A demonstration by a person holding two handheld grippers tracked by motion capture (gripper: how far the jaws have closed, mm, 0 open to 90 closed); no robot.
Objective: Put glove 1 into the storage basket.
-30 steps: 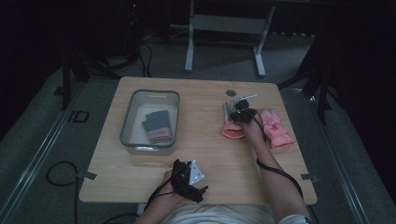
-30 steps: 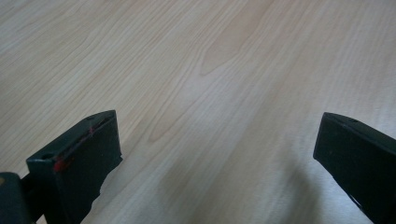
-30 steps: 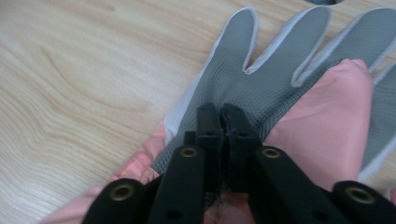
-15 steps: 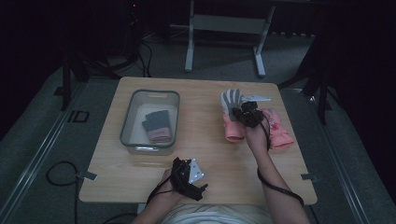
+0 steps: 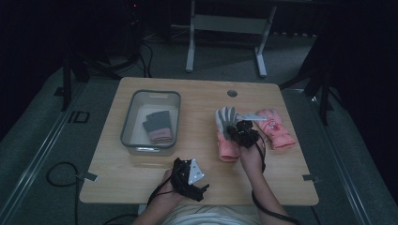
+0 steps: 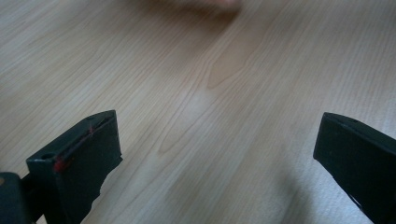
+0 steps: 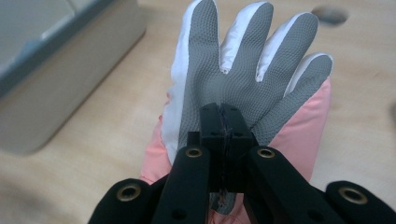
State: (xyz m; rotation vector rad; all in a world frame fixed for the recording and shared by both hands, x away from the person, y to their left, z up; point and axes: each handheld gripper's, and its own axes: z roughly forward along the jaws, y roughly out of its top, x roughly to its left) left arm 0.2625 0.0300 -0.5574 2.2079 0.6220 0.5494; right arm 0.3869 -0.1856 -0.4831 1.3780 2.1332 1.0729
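Two grippers: right gripper [image 7: 223, 122] clamped shut on soft, light, floppy pink glove [image 7: 243, 74] at grippy grey palm; left gripper [image 6: 219, 154] wide open, empty.

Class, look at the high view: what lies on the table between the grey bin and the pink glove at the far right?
Between the grey bin and the pink glove lies the grey-palmed glove, pinched by the right gripper; the high view shows this.

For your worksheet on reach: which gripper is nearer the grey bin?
Left. The left gripper sits just below the grey bin; the right gripper, clamping a glove, is farther right.
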